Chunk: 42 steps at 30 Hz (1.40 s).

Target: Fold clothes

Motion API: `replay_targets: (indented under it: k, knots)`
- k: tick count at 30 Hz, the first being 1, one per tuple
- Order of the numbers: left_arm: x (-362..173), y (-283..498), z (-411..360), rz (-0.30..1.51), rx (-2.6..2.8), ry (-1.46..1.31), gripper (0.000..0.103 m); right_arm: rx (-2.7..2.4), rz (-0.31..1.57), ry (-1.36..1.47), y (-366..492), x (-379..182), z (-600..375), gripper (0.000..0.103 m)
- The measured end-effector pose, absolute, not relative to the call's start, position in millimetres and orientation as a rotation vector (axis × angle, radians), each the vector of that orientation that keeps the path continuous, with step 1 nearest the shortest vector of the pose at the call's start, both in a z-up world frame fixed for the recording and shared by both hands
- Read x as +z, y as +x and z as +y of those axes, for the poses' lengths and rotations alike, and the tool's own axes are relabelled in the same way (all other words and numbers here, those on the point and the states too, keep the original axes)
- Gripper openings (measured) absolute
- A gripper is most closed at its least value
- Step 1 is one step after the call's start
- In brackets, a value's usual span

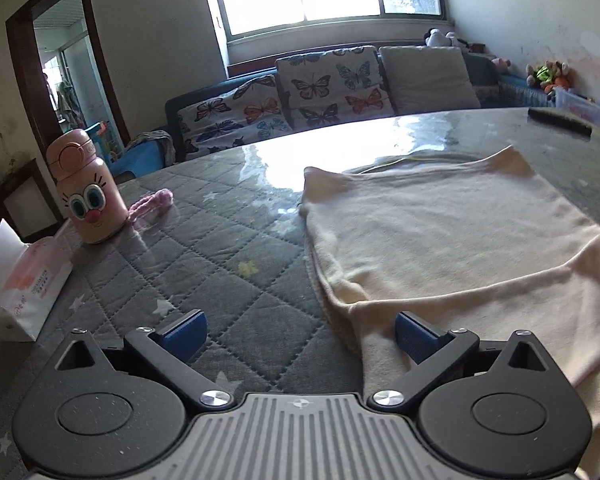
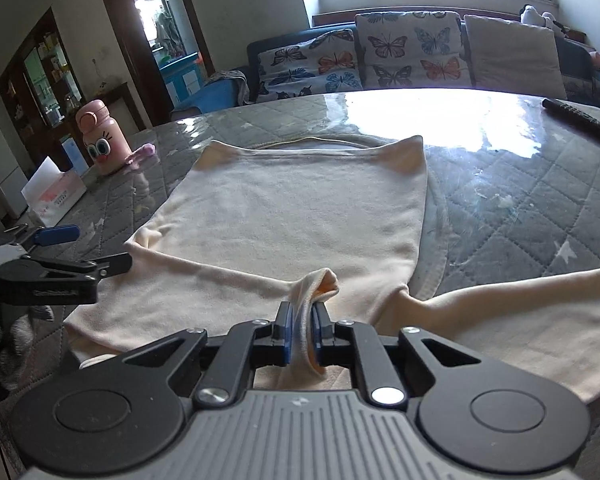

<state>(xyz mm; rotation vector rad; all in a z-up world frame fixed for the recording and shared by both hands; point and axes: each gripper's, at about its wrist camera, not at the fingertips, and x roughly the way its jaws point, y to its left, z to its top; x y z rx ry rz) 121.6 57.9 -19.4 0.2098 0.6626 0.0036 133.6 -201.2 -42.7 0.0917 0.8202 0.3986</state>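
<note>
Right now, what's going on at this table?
A person is folding a cream garment spread on the quilted table, with a handheld gripper in each hand. The right gripper has a fold of the cloth pinched between its pads. The left gripper is wide open at the garment's left edge, gripping nothing.

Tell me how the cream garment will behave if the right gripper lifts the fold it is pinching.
The cream garment looks floppy: it bunches into a soft loop between the right gripper fingers, so it would likely drape and sag. It seems thin and light. On the glossy table cover it may slide rather than stay put.
</note>
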Motion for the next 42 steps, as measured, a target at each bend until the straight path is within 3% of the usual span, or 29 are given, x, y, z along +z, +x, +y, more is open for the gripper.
replay_targets:
  k: [5,9,16,24,34,42]
  knots:
    - [-21.2,123.3,68.4,0.657,0.066,0.206,0.102,0.402,0.834,0.095,135.1,-46.0,-201.4,0.034]
    - [-23.1,124.9,78.6,0.677,0.113,0.204,0.098,0.407,0.837,0.101,134.5,-47.9,-201.2,0.040]
    - [-2.3,109.9,71.0,0.615,-0.009,0.150,0.100,0.428,0.836,0.094,135.0,-47.9,-197.9,0.050]
    - [-23.2,124.5,45.2,0.655,-0.041,0.257,0.101,0.454,0.836,0.088,135.6,-48.8,-195.3,0.062]
    - [-23.9,121.2,56.7,0.627,0.060,0.273,0.091,0.470,0.831,0.085,135.2,-50.8,-195.3,0.066]
    - [-25.9,123.3,72.3,0.645,0.118,0.249,0.091,0.473,0.824,0.091,133.2,-50.6,-197.3,0.067]
